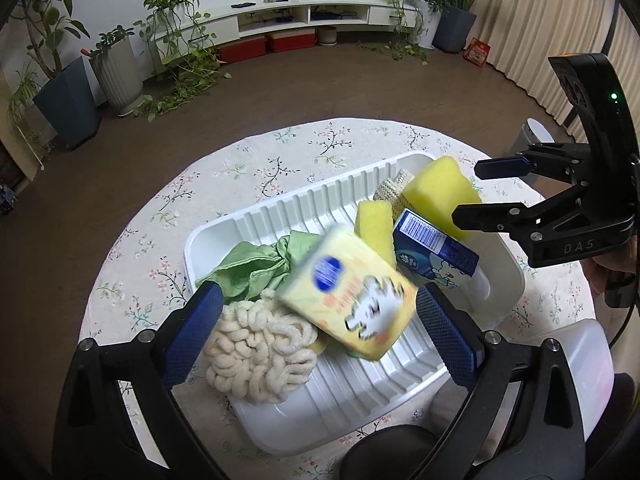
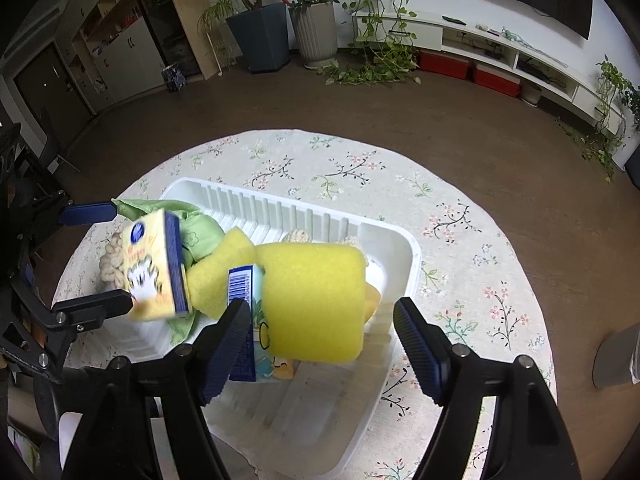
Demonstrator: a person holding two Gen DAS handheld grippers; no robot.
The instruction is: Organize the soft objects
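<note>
A white ribbed tray (image 1: 280,208) on the floral table holds a green cloth (image 1: 256,264), a cream knotted mop pad (image 1: 260,352), a small yellow sponge (image 1: 376,224) and a beige woven scrubber (image 1: 392,188). My left gripper (image 1: 320,334) stands open over the tray. A blurred yellow tissue pack (image 1: 352,292) tilts between its pads, with a clear gap to the left one. My right gripper (image 2: 322,346) is open around a big yellow sponge (image 2: 316,300). A blue tissue pack (image 2: 242,284) leans by its left finger, and the right pad stands clear of the sponge.
The round table's floral cloth (image 2: 460,240) ends close around the tray, with brown floor beyond. A white container (image 1: 580,360) sits near the table's front right. Potted plants (image 1: 68,92) and a low white shelf (image 1: 304,12) line the far wall.
</note>
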